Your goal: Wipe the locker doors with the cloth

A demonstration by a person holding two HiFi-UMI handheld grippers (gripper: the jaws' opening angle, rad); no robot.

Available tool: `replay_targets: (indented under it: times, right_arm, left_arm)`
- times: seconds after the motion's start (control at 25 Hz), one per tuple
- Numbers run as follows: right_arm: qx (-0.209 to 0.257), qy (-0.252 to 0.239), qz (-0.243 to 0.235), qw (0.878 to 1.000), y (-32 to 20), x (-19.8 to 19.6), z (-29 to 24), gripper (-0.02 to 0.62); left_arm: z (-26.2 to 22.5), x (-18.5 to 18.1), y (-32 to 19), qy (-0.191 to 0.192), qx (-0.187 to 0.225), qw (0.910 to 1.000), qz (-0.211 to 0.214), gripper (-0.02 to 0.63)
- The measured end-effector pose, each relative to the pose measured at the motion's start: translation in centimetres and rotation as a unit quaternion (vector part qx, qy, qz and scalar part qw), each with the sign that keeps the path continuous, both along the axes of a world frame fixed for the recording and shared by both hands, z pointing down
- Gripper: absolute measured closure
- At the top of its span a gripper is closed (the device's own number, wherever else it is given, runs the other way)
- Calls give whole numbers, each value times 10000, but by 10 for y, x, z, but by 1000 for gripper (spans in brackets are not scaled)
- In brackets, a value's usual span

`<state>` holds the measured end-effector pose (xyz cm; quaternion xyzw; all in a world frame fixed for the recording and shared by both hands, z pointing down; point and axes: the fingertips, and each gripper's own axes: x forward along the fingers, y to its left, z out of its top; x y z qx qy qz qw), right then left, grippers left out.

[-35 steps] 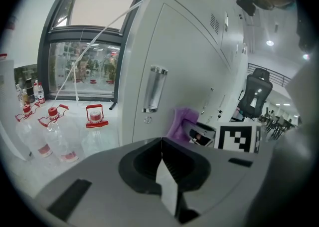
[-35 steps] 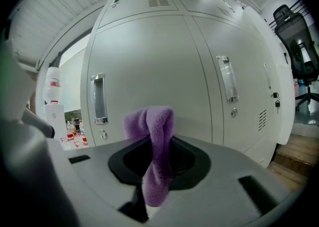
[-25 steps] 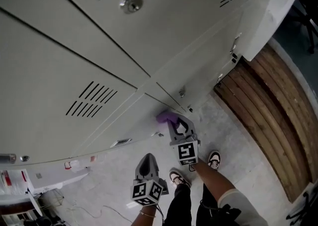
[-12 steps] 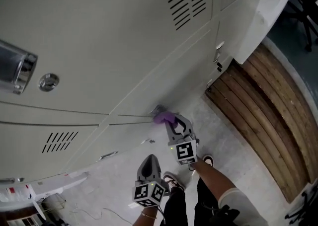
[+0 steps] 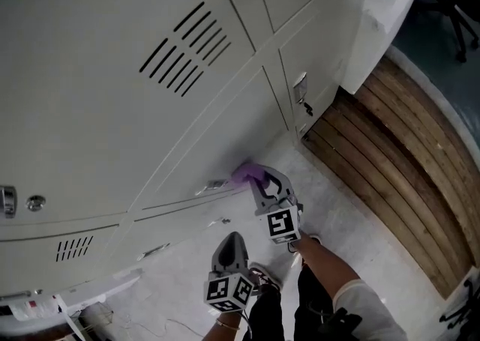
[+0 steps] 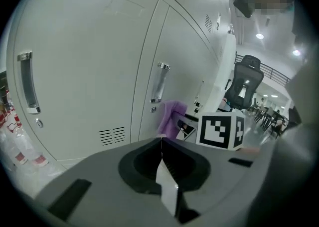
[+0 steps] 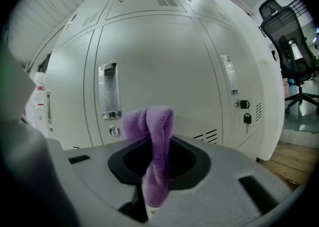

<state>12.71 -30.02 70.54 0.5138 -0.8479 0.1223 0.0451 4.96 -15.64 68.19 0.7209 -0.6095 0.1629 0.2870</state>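
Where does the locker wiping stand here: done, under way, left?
Done: the cloth is clamped in the right gripper. In hand: it is held at a lower locker door; contact cannot be confirmed. The left gripper is shut and empty. Left: no door shows wipe marks, so finished doors cannot be told.

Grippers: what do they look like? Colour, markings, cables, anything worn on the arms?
Both are grey shells with a dark recess round the jaws: left gripper, right gripper. Each carries a white cube with black square markers. No cables visible. Pale short sleeve on the right arm, thin band on the left wrist.
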Motion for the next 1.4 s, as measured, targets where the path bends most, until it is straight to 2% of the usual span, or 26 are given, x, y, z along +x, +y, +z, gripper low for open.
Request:
replay_targets:
  times: [0.32, 0.6, 1.08, 1.4]
  right_arm:
    - [8, -14, 438, 9990, -33, 54, 2, 526]
    - [107, 161, 607, 9980, -52, 81, 5, 526]
    - [127, 397, 1118, 9929, -79, 126, -2, 526]
    - [39, 408, 1248, 9913, -72, 128, -4, 528]
  left_arm:
    - [4, 35, -20, 45, -20, 9998, 207, 598]
    - [-2, 53, -29, 63, -24, 9995, 296, 598]
    - [-8, 59, -28, 122, 21, 9997, 233, 598]
    - [-14, 50, -18, 153, 76, 9998, 118, 598]
